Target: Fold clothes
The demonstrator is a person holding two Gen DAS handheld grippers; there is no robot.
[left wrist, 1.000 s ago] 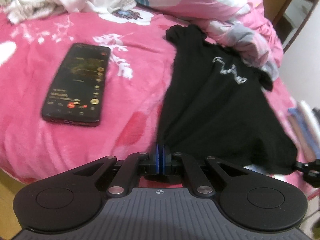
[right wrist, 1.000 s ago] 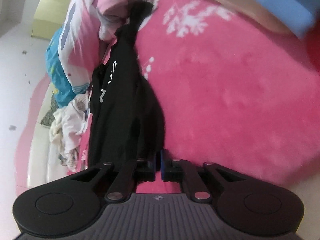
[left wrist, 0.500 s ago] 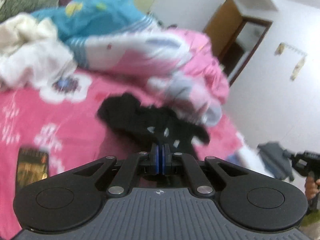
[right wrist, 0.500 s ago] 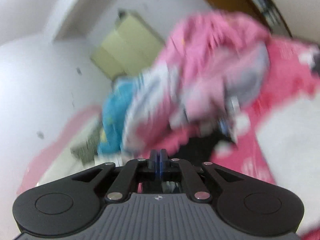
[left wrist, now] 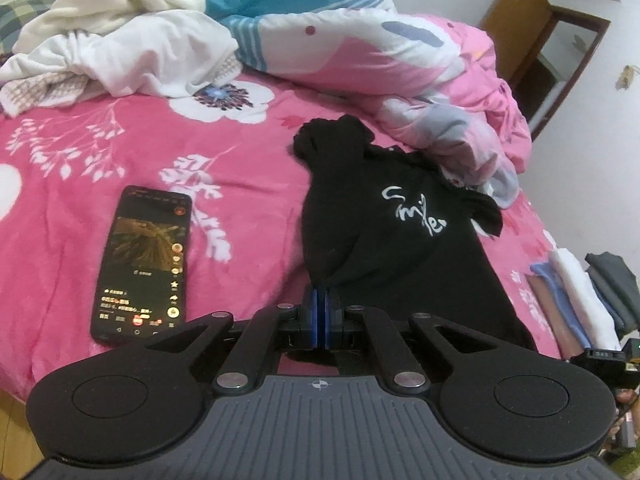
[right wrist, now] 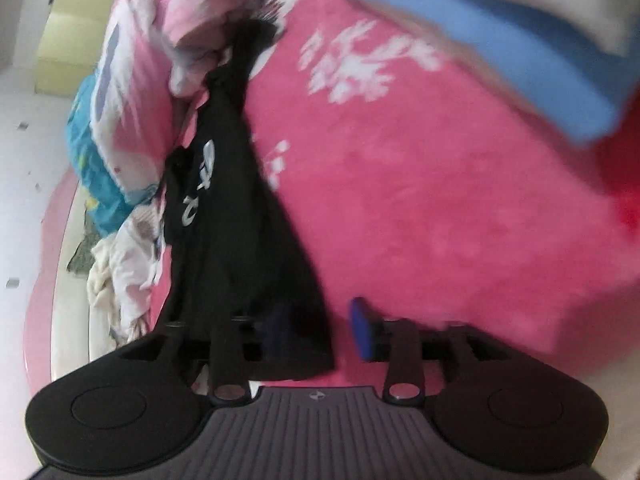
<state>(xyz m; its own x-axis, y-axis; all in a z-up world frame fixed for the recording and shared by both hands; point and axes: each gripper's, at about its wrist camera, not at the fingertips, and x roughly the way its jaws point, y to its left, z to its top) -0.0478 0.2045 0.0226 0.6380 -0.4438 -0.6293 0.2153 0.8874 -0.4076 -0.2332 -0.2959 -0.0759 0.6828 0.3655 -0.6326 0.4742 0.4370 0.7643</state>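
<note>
A black T-shirt (left wrist: pixel 384 240) with a white "Smile" print lies lengthwise on the pink floral bedspread (left wrist: pixel 240 168), collar end far from me. My left gripper (left wrist: pixel 321 304) is shut on the near hem's left corner. In the right wrist view the same black T-shirt (right wrist: pixel 224 216) stretches away from the right gripper (right wrist: pixel 320 328), whose jaws are opening. The hem corner drapes over its left finger while the blue right pad (right wrist: pixel 362 330) stands clear of the cloth. The right gripper's body (left wrist: pixel 608 360) also shows at the left view's right edge.
A lit phone (left wrist: pixel 144 260) lies on the bedspread left of the shirt. Crumpled white clothes (left wrist: pixel 120 48) and a pink-and-blue quilt (left wrist: pixel 360 40) are heaped at the far side. A stack of folded clothes (left wrist: pixel 580 292) sits at the right; a wooden door frame (left wrist: pixel 552 40) stands beyond.
Both grippers swung up with the shirt's hem and came back down, and the shirt lies on the bed again, its far end more bunched. The right jaws, shut before, have parted.
</note>
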